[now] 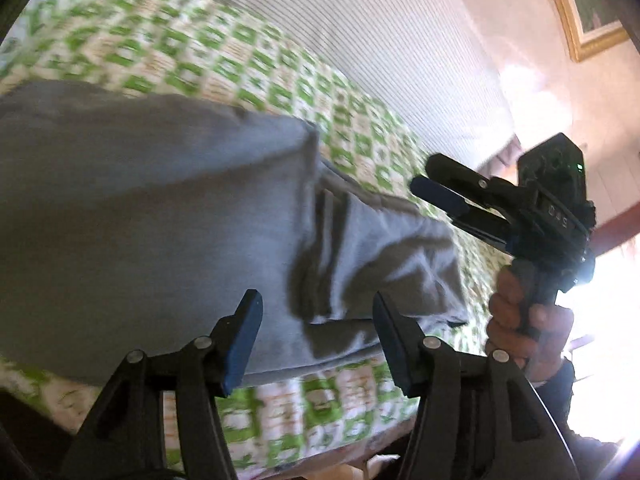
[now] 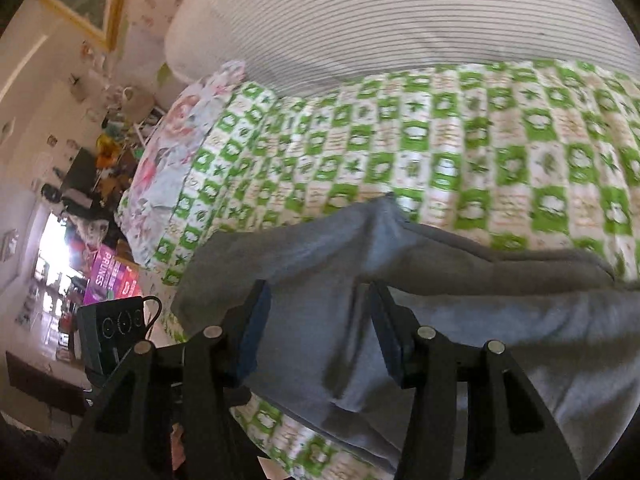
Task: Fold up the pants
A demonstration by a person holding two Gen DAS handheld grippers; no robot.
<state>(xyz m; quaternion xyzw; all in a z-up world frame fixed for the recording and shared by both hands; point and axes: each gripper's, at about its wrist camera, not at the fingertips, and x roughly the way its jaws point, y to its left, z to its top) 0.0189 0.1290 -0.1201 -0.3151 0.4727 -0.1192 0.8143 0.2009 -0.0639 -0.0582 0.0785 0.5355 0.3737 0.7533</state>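
Only the left view shows both empty, parted tools, left tool and right tool, over grey pants.

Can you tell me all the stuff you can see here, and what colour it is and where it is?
pants: one pair, grey, lying on the bed under both claws
bedspread: one, green and white checks, covering the bed
striped cover: one, white with thin dark lines, at the far side of the bed
floral pillow: one, pink and pale blue, at the bed's end
framed picture: one, gold frame, on the wall
prunes box: one, purple, on the floor beside the bed
left claw: one, black, blue pads, open over the pants
right claw: one, black, blue pads, open
hand: one, gripping the right claw's handle
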